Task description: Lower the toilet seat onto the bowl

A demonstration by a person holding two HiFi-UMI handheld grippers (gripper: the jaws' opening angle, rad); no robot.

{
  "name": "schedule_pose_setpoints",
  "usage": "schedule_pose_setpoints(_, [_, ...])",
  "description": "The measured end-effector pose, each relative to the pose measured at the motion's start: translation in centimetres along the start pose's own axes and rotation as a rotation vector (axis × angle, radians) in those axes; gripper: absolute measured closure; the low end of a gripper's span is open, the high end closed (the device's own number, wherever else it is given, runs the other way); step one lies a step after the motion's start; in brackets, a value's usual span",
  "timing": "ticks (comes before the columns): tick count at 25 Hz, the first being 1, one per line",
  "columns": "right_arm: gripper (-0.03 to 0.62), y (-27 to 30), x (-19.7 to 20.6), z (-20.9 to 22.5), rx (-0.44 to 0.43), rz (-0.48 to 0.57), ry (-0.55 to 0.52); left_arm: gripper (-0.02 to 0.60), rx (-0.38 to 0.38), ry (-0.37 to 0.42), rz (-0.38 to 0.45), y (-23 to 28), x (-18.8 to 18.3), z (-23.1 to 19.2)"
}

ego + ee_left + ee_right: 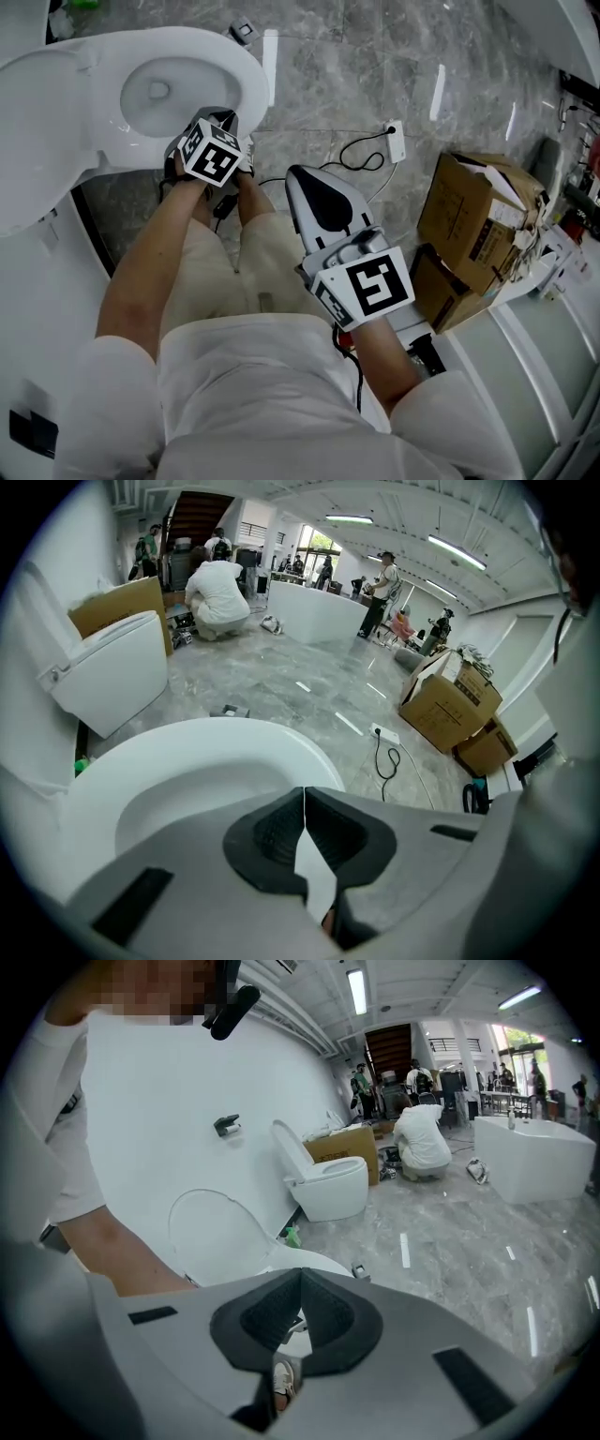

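The white toilet bowl point(248, 75) stands at the top left of the head view. Its seat and lid point(37, 141) are raised, leaning back against the wall point(220, 1237). My left gripper point(217, 127) hovers at the bowl's front rim point(187, 752). Its jaws are shut with the tips touching point(304, 791) and nothing between them. Off to the right, away from the toilet, my right gripper point(294, 174) is held over the floor. It looks toward the raised seat with its jaws shut and empty point(300, 1275).
Cardboard boxes point(478, 225) stand on the marble floor at the right. A white power strip with a black cable point(396, 141) lies beyond my knees. A second toilet point(328, 1180), a bathtub point(534, 1157) and several people point(422, 1138) are farther off.
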State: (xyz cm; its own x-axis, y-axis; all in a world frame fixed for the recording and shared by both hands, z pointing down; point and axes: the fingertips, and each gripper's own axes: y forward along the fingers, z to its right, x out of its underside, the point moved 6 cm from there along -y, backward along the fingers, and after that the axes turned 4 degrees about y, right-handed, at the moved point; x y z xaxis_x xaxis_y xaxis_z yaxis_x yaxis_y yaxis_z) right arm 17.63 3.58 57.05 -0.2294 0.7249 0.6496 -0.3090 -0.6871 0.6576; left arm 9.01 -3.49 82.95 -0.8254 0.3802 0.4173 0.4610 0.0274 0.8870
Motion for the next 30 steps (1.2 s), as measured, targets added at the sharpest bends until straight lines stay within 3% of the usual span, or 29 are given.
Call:
schedule_pose_setpoints(6, [0.597,1.1,-0.6,-4.2,-0.009,-0.008,-0.039,0.575,0.028,-0.120,0.071,-5.5,3.3,-1.2])
schedule_pose_setpoints(11, [0.597,1.0,-2.6,-7.0,-0.074,0.030,-0.061,0.575,-0.004,-0.165,0.160,-11.6,4.1,-3.5])
schedule_pose_setpoints(17, [0.597,0.7,-6.0,-11.4,-0.068,0.042,-0.144,0.575,-0.167,-0.302,0.224,-21.3,6.9,-7.5])
schedule_pose_setpoints(25, [0.597,0.8,-11.1,-18.0,-0.167,0.072,-0.301,0.575,-0.323,-0.365,0.342,-32.8,8.0,-9.6])
schedule_pose_setpoints(30, [0.597,-0.1,-12.1,-21.8,-0.222,0.103,-0.389,0.575,-0.412,-0.381,0.424,-38.5,9.7,-8.6])
